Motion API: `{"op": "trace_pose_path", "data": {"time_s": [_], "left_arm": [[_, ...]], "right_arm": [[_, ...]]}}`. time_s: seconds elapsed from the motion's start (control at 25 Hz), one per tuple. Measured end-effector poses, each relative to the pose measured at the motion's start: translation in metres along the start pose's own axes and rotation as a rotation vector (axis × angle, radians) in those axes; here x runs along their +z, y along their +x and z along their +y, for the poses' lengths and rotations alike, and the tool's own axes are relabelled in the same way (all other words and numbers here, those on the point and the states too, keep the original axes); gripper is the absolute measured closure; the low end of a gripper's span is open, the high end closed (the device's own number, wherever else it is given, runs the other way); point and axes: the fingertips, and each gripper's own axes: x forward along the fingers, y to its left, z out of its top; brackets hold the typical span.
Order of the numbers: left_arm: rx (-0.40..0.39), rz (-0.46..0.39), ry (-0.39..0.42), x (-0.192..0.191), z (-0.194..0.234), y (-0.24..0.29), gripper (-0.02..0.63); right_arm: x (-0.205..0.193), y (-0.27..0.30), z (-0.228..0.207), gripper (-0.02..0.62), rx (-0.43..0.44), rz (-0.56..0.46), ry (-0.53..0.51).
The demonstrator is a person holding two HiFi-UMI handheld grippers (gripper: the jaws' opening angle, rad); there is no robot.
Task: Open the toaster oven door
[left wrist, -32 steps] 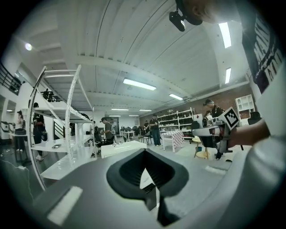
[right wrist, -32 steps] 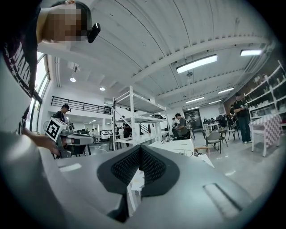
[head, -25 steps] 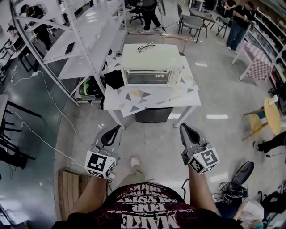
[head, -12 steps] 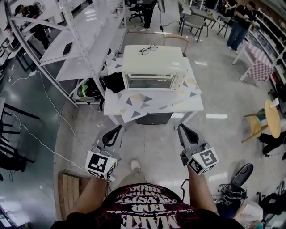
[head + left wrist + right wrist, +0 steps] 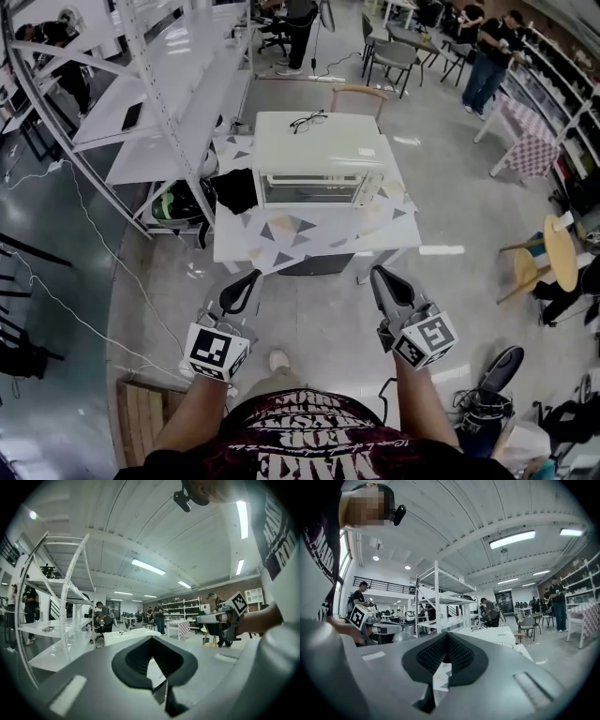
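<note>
A white toaster oven stands on a small table with a triangle-patterned top, its glass door facing me and shut. A pair of glasses lies on its top. My left gripper and right gripper hang over the floor in front of the table, short of its front edge, both shut and empty. In the left gripper view the oven's top shows beyond the closed jaws of the left gripper. The right gripper view shows the oven past the right gripper.
White metal shelving runs along the left. A black bundle lies on the table left of the oven, and a dark bin sits under it. A wooden chair stands behind. A pallet and cables lie near my feet.
I have stepped closer to the table: its front edge now lies nearer both grippers. The grippers keep their pose, shut and side by side.
</note>
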Motion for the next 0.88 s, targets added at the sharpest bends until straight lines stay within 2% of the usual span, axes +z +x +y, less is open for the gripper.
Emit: {"op": "trace_pose_path", "data": {"time_s": [0.16, 0.52, 0.88], "left_arm": [[-0.008, -0.014, -0.01, 0.001, 0.014, 0.007, 0.604], [-0.025, -0.053, 0.009, 0.011, 0.044, 0.02, 0.604], [-0.068, -0.037, 0.019, 0.012, 0.041, 0.03, 0.604]], "right_arm": [[0.009, 0.011, 0.001, 0.569, -0.009, -0.002, -0.022], [0.015, 0.035, -0.001, 0.569, -0.034, -0.034, 0.004], [0.018, 0.032, -0.009, 0.569, -0.073, -0.056, 0.02]]}}
